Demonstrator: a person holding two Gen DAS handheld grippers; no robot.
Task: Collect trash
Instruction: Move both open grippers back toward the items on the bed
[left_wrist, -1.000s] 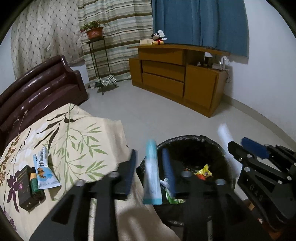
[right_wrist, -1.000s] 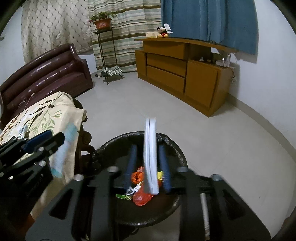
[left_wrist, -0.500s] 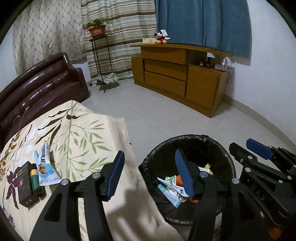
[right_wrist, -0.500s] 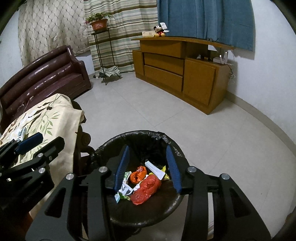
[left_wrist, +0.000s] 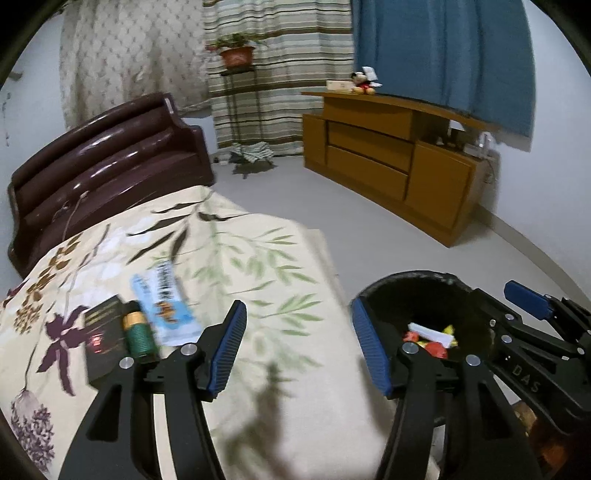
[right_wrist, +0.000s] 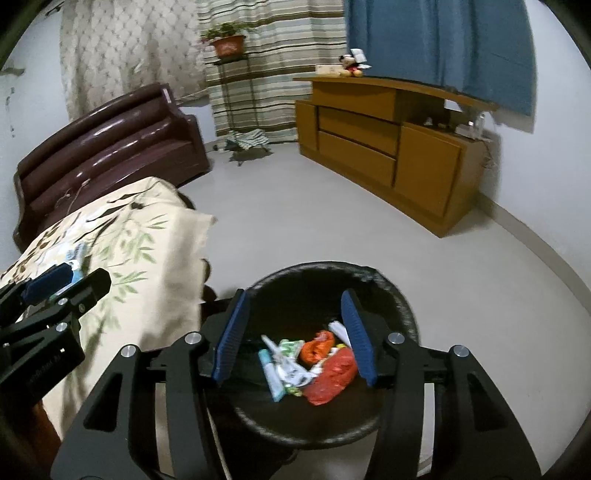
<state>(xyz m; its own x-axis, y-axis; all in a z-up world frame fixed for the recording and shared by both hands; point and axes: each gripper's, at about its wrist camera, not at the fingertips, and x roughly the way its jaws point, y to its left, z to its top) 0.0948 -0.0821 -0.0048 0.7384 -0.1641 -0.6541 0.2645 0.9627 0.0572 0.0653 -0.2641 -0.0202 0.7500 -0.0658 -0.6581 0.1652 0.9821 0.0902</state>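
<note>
The left gripper (left_wrist: 297, 347) stood open and empty over a leaf-print cloth (left_wrist: 258, 266), its jaws having just been widening. To its left lay a blue tube (left_wrist: 166, 306), a green battery (left_wrist: 138, 332) and a dark box (left_wrist: 101, 336). The right gripper (right_wrist: 293, 334), also opening and empty, hung above the black bin (right_wrist: 369, 275), where wrappers and a red bag (right_wrist: 332, 373) lay
</note>
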